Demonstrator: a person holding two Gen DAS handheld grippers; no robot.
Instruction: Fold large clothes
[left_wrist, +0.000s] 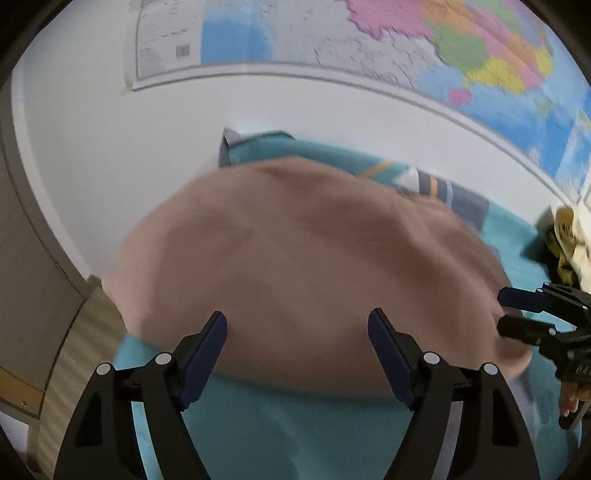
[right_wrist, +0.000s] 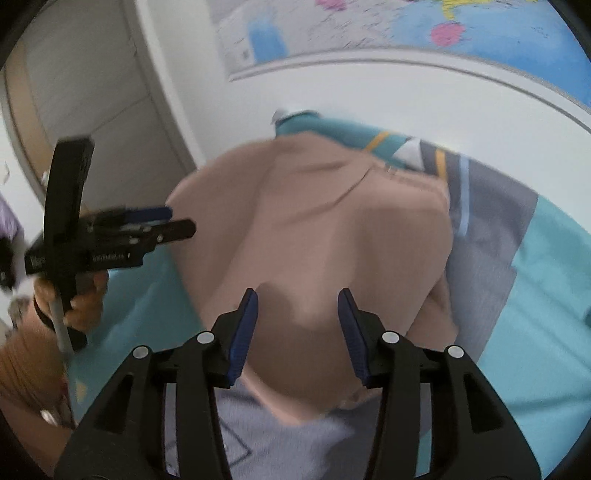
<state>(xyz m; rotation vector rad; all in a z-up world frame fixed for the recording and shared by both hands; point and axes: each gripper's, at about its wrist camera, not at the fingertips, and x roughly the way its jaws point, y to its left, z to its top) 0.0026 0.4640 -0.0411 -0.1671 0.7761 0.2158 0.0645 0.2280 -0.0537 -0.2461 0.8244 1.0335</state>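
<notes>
We hover 2 gaping, empty grippers, left gripper and right gripper, over the soft pinkish-beige garment; pinching the teal bedsheet underneath risks dragging it along.

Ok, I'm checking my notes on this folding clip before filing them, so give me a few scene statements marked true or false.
1. The pink garment lies on a teal bedsheet. True.
2. The left gripper is clamped on the garment. False: its jaws stand open, nothing pinched.
3. A map hangs on the wall behind. True.
4. The right gripper holds a grey cloth. False: its jaws are open over pink fabric.
5. The garment is neatly rolled. False: it lies spread out.
</notes>
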